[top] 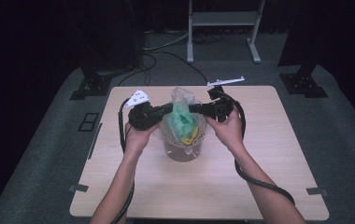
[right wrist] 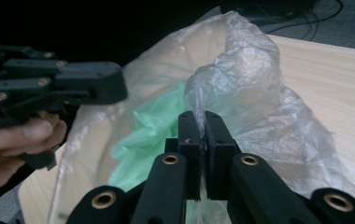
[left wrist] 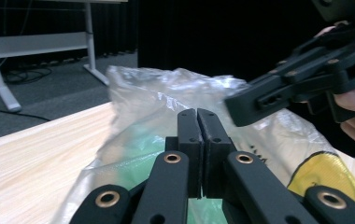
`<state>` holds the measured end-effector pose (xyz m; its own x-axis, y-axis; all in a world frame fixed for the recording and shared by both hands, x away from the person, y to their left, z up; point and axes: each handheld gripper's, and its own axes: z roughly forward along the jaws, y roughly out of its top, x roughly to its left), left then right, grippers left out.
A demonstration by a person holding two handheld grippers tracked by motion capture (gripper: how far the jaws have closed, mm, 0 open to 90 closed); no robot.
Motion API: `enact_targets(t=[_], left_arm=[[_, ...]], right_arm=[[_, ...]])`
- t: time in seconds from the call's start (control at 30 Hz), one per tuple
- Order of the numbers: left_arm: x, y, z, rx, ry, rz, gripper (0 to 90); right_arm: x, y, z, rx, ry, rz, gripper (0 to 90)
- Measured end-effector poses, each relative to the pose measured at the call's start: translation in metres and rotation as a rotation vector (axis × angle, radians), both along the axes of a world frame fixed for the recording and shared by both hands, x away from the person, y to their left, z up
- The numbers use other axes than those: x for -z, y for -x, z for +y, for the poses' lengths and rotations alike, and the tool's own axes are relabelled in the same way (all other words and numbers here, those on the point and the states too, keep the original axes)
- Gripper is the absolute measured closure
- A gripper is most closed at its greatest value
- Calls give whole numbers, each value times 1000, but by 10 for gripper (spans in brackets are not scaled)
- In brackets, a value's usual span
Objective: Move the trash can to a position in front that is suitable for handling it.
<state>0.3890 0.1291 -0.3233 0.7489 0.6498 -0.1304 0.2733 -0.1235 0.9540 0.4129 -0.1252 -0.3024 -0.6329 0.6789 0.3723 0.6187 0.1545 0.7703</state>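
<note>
A clear plastic bag (top: 183, 99) lines a small round bin (top: 182, 151) at the middle of the table, with crumpled green film (top: 182, 120) inside and a yellow print (top: 190, 136) on its front. My left gripper (top: 172, 108) comes in from the left and is shut on the bag's rim (left wrist: 133, 88). My right gripper (top: 192, 108) comes in from the right. In the right gripper view its jaws are shut (right wrist: 199, 114) on a bunched fold of the bag (right wrist: 231, 74). The two tips almost meet above the bin.
The bin stands on a light wooden table (top: 269, 154) with tape marks near its front corners (top: 78, 188). A white bracket (top: 226, 80) lies at the back edge. Behind the table are a desk frame (top: 222, 21) and floor cables.
</note>
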Motion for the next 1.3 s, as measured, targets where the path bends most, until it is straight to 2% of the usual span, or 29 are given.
enact_targets(t=[0.1, 0.33, 0.53, 0.63, 0.73, 1.03, 1.1, 1.23, 1.3], left_arm=[[4, 2, -11, 21, -13, 0, 891], [13, 2, -22, 43, -27, 19, 891], [19, 1, -28, 54, -46, 26, 891], [20, 1, -29, 56, -48, 27, 890], [20, 1, -30, 67, -38, 35, 890], [21, 1, -32, 67, -48, 37, 890], [22, 1, -32, 69, -52, 36, 890], [22, 1, -34, 71, -55, 38, 890], [22, 1, -35, 75, -61, 37, 890]], right_arm=[[1, -3, 2, -3, -27, 14, 872], [8, -7, 4, 2, -50, 40, 868], [13, -13, 2, 8, -133, 87, 864], [14, -15, 2, 11, -150, 99, 821], [14, -15, 3, 12, -146, 97, 807], [17, -18, 5, 7, -186, 121, 715], [17, -18, 5, 15, -180, 121, 701], [16, -19, 10, 31, -137, 115, 698], [17, -19, 12, 39, -112, 112, 730]])
